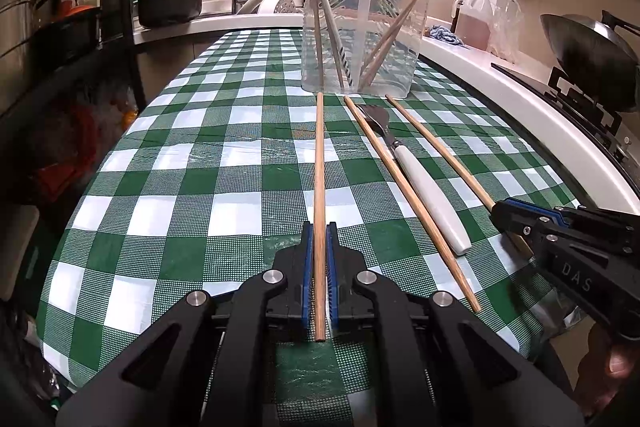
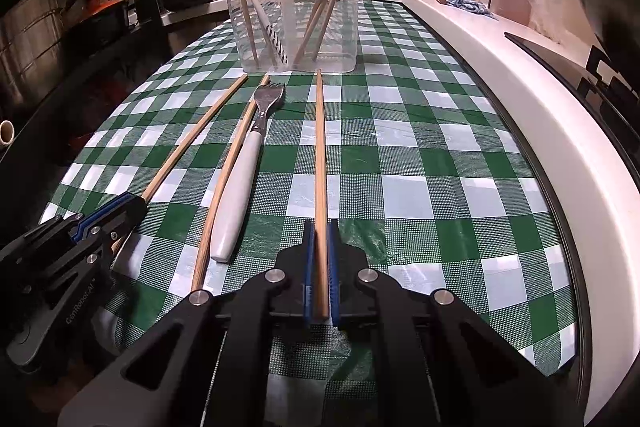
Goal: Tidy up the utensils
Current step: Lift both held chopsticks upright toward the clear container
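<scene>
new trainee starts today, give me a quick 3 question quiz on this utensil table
1. True or false: each hand-held gripper is shut on a chopstick.
2. How many utensils lie loose on the table between the two held chopsticks?
3. Where does the fork's head point? A) toward the clear container B) toward the wok

Key:
1. True: left hand-held gripper holds the left chopstick; right hand-held gripper holds the right chopstick.
2. Two: the fork and a middle chopstick.
3. A, the clear container.

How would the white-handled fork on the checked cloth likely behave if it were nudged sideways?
The fork probably slides rather than rolls: its handle looks flattened and the tablecloth glossy. It would likely bump the loose chopstick lying right alongside it.
</scene>
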Demonstrator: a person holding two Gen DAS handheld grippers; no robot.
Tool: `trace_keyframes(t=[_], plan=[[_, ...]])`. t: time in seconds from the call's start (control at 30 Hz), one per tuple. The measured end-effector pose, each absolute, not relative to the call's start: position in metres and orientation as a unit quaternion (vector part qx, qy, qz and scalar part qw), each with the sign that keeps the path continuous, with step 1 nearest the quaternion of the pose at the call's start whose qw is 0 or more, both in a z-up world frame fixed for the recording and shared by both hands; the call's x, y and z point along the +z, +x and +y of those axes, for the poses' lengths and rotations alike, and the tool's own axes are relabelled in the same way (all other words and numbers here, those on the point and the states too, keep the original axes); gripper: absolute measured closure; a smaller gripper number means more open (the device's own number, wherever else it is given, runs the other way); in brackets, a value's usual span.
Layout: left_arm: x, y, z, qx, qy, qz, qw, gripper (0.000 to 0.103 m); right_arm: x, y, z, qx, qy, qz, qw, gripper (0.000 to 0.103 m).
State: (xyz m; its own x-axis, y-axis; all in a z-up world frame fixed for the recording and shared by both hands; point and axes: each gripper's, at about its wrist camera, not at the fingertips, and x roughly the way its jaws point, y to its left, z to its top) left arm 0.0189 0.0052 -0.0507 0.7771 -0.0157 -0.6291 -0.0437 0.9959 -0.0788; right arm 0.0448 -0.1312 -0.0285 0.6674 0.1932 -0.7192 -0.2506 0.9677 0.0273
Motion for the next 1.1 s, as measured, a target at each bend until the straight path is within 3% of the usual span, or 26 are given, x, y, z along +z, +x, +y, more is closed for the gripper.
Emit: trace_keyframes(t=[0.4,1.1], plan=[[-0.034,0.01,0.003,0.003,-0.034,0.313,0.949,0.097,-0.016,0.036,-0.131,0.128,-0.027,0.378,0.916,0.097],[0.051,-0.015,0.022,-0.001,-0.042,0.214,0.976,0.097,0.073,0.003,-0.153,0.136,-0.015,0.295,0.946,0.097]])
